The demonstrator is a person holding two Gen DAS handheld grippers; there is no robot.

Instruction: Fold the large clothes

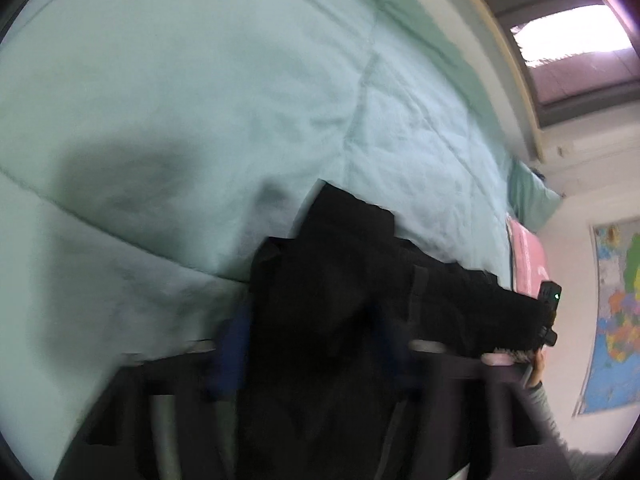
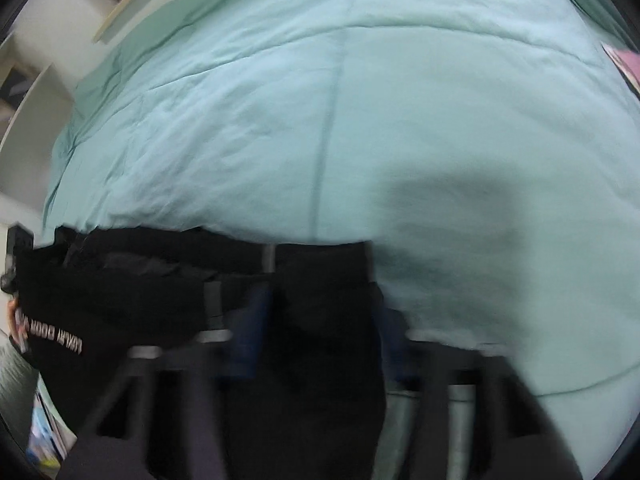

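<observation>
So both claws have a black garment (image 1: 344, 280) stretched between them, hanging over the mint quilt (image 1: 200, 100) on the bed. The left claw (image 1: 308, 320) looks clamped on one end of the cloth, with dark fabric bunched between its blue pads. Same for the right claw (image 2: 320, 316), clamped on the other end.

Holding it by two spread ends keeps the top edge fairly taut, so I'd guess it's going down flat on the quilt, ready for folding. The printed lettering (image 2: 52, 340) hangs near the left end of the garment, seen from the right wrist. Everything's blurry, so how firm either grip is I can't really say.
</observation>
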